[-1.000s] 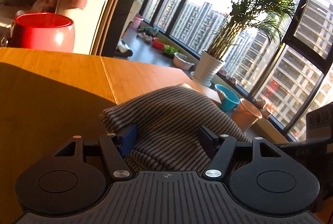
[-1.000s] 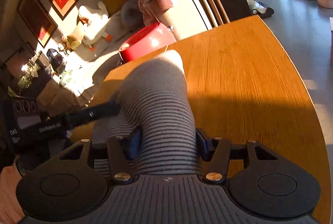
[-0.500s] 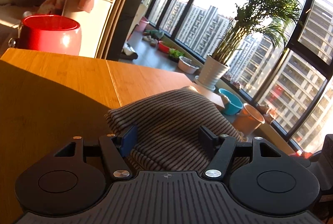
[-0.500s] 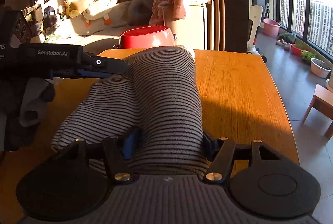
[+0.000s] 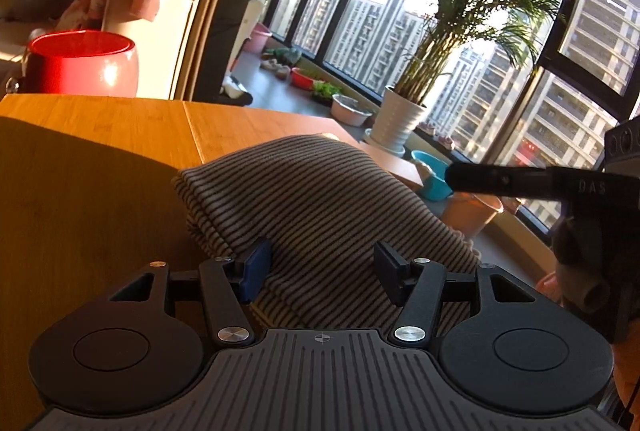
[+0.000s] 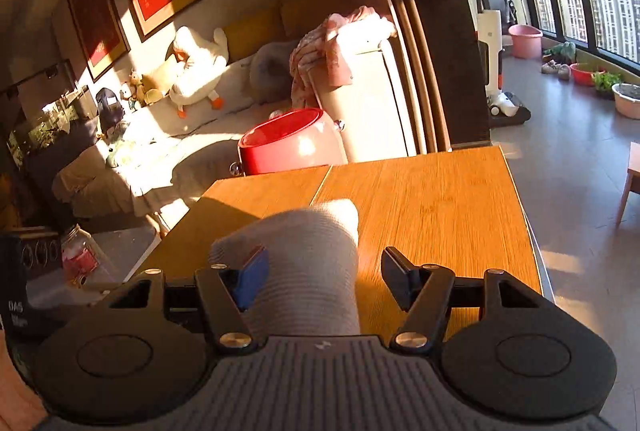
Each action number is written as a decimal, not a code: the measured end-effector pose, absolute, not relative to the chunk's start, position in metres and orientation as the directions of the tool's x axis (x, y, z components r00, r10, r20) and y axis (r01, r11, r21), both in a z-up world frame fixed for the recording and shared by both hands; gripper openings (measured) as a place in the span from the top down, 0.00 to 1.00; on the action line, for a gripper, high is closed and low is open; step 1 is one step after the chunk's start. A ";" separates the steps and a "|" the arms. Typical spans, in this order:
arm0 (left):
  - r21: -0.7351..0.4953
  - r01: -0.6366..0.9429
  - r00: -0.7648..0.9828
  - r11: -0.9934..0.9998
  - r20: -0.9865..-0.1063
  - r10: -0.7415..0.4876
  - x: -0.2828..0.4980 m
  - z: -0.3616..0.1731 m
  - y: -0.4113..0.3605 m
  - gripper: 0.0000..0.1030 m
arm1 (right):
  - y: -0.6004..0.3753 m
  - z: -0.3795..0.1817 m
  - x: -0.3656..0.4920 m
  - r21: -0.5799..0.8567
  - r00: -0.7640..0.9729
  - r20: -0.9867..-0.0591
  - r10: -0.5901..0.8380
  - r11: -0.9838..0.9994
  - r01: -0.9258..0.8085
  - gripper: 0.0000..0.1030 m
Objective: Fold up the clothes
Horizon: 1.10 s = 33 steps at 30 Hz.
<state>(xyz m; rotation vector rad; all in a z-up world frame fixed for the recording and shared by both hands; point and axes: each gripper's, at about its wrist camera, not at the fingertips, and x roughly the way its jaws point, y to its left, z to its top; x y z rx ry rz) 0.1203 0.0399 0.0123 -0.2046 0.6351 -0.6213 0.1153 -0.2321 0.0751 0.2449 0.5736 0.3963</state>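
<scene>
I see the folded striped garment (image 5: 320, 207) lying on the table (image 5: 100, 167) near its window-side edge, with bare wood open to the left and ahead toward the red pot (image 5: 80, 65). My left gripper (image 5: 322, 265) has just been narrowing, jaws still apart over the cloth. My right gripper (image 6: 326, 273) has just been widening, jaws apart, only the left pad near the blurred fabric. The garment's near end is hidden under both rigs
</scene>
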 end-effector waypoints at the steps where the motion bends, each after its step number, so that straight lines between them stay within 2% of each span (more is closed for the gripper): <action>1: -0.362 0.479 0.632 0.800 -0.490 -0.600 0.121 0.012 0.040 0.40 | -0.231 0.068 0.131 0.361 0.754 -0.493 0.434 0.891 -0.277 0.28; 4: -0.365 0.480 0.631 0.797 -0.488 -0.604 0.120 0.010 0.041 0.39 | -0.227 0.047 0.178 0.445 0.708 -0.539 0.457 0.868 -0.222 0.27; 5: -0.363 0.480 0.632 0.798 -0.488 -0.602 0.120 0.010 0.041 0.38 | -0.226 0.038 0.186 0.485 0.691 -0.543 0.477 0.850 -0.206 0.22; 6: -0.360 0.479 0.633 0.800 -0.490 -0.600 0.121 0.009 0.041 0.38 | -0.224 0.028 0.195 0.524 0.674 -0.546 0.498 0.830 -0.189 0.21; 7: -0.357 0.479 0.634 0.802 -0.491 -0.597 0.121 0.008 0.040 0.37 | -0.222 0.020 0.203 0.560 0.659 -0.544 0.519 0.810 -0.176 0.24; 8: -0.357 0.479 0.634 0.802 -0.491 -0.597 0.121 0.008 0.041 0.35 | -0.219 0.022 0.201 0.573 0.656 -0.519 0.548 0.793 -0.209 0.46; 10: -0.363 0.483 0.630 0.797 -0.488 -0.604 0.120 0.006 0.041 0.33 | -0.211 0.037 0.192 0.517 0.675 -0.493 0.548 0.809 -0.279 0.52; 14: -0.357 0.506 0.631 0.785 -0.468 -0.619 0.118 0.004 0.035 0.30 | -0.207 0.034 0.190 0.370 0.694 -0.569 0.441 0.891 -0.262 0.55; 18: -0.351 0.516 0.630 0.781 -0.463 -0.624 0.117 0.004 0.031 0.30 | -0.219 0.020 0.190 0.371 0.712 -0.571 0.408 0.902 -0.220 0.41; 22: -0.363 0.507 0.628 0.782 -0.465 -0.624 0.118 0.003 0.036 0.30 | -0.203 0.044 0.165 0.228 0.769 -0.544 0.335 0.941 -0.249 0.34; 24: -0.369 0.505 0.628 0.780 -0.462 -0.626 0.119 0.002 0.037 0.30 | -0.201 0.054 0.148 0.188 0.793 -0.521 0.315 0.949 -0.254 0.24; 28: -0.376 0.512 0.625 0.772 -0.454 -0.635 0.119 0.002 0.035 0.28 | -0.204 0.031 0.131 0.098 0.816 -0.539 0.207 0.978 -0.183 0.18; 33: -0.388 0.468 0.640 0.794 -0.470 -0.607 0.114 0.012 0.036 0.28 | -0.200 0.028 0.125 0.085 0.832 -0.527 0.173 0.985 -0.152 0.17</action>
